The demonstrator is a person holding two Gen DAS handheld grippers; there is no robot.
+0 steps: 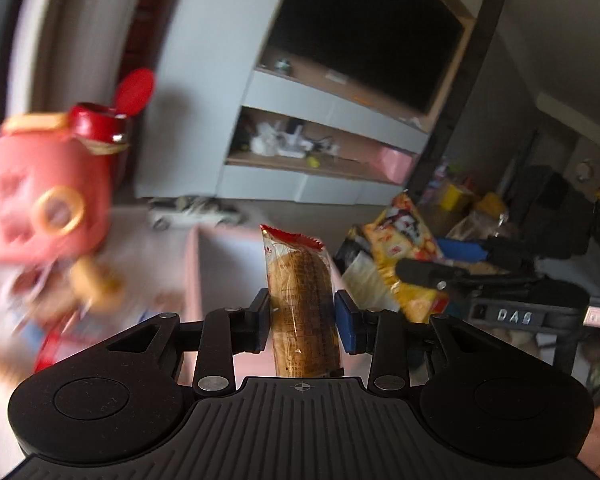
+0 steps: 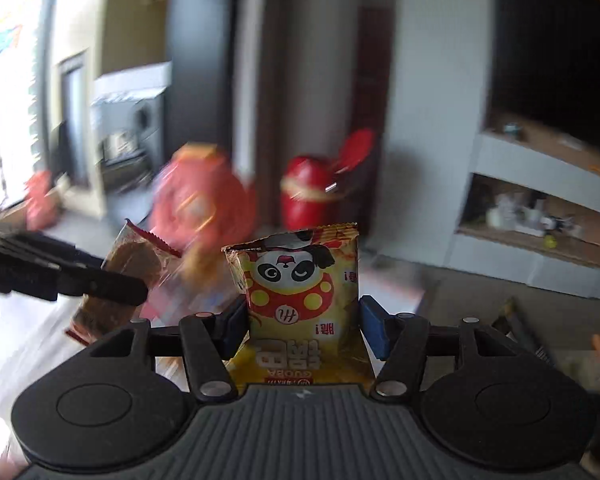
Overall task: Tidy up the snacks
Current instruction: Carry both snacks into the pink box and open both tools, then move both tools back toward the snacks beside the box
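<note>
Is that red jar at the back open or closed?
Open. The red jar has its round lid flipped up behind the mouth; the right wrist view shows the same. Its contents cannot be seen.

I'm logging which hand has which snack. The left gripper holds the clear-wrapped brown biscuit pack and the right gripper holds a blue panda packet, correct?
One detail is off: the panda packet in the right gripper is yellow, not blue, as the right wrist view shows. The left gripper does hold the clear-wrapped brown biscuit pack.
</note>
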